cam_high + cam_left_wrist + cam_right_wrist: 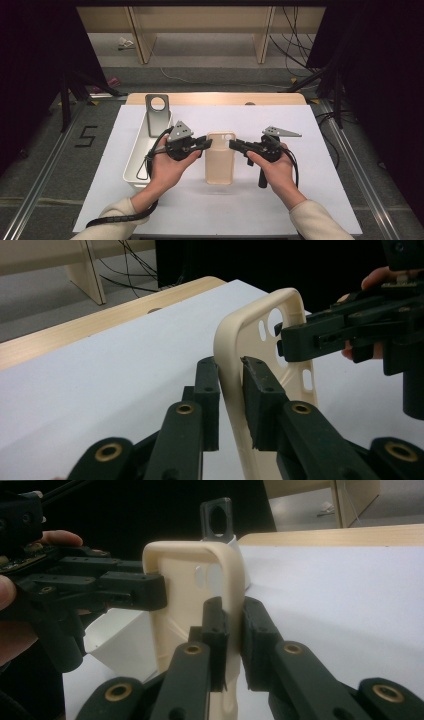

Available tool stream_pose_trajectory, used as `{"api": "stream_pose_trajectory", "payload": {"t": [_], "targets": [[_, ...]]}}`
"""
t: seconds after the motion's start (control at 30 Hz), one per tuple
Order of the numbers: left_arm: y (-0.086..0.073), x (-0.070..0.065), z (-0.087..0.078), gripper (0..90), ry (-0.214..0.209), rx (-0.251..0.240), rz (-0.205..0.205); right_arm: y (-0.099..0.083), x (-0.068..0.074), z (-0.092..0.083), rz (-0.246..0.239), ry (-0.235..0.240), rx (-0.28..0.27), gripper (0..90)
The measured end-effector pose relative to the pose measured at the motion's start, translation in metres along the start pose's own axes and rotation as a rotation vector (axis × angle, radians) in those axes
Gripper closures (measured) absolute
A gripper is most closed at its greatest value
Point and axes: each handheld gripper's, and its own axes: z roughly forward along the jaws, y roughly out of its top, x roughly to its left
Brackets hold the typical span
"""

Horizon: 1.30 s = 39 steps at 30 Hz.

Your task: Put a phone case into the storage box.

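A cream phone case point(220, 160) lies lengthwise on the white sheet in the middle of the table, its camera cut-out at the far end. My left gripper point(209, 143) reaches in from the left and its jaws clamp the case's left rim near the top. In the left gripper view the rim point(250, 330) stands between the two pads point(207, 390). My right gripper point(232, 145) comes in from the right, shut on the opposite rim. The right gripper view has the cream edge point(180, 580) squeezed between its pads point(255, 630).
A long white tray point(135, 160) sits left of the case. A dark grey case with a round hole point(158, 115) leans upright at its far end. The wooden table edge point(215, 98) runs along the back. Cables and shelf legs stand on the floor beyond.
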Motion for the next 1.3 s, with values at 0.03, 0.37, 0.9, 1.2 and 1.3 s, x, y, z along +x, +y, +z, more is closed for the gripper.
{"api": "stream_pose_trajectory", "payload": {"t": [0.03,0.37,0.9,1.2,1.3], "targets": [[0.000,0.000,0.000,78.4,0.000,-0.001,-0.005,0.000,0.000,0.000,-0.001,0.000,0.000,82.7],[0.002,0.000,-0.003,83.0,0.054,-0.032,-0.023,-0.001,0.006,0.005,-0.098,-0.022,-0.009,77.7],[0.010,0.012,-0.014,83.3,0.109,-0.069,-0.029,0.001,0.014,-0.002,-0.247,-0.095,0.006,27.4],[0.017,0.021,-0.025,83.3,0.133,-0.100,-0.050,-0.001,0.006,-0.019,-0.281,-0.126,0.022,21.7],[0.019,0.024,-0.029,83.3,0.136,-0.111,-0.058,-0.002,0.001,-0.026,-0.290,-0.140,0.031,21.3]]}}
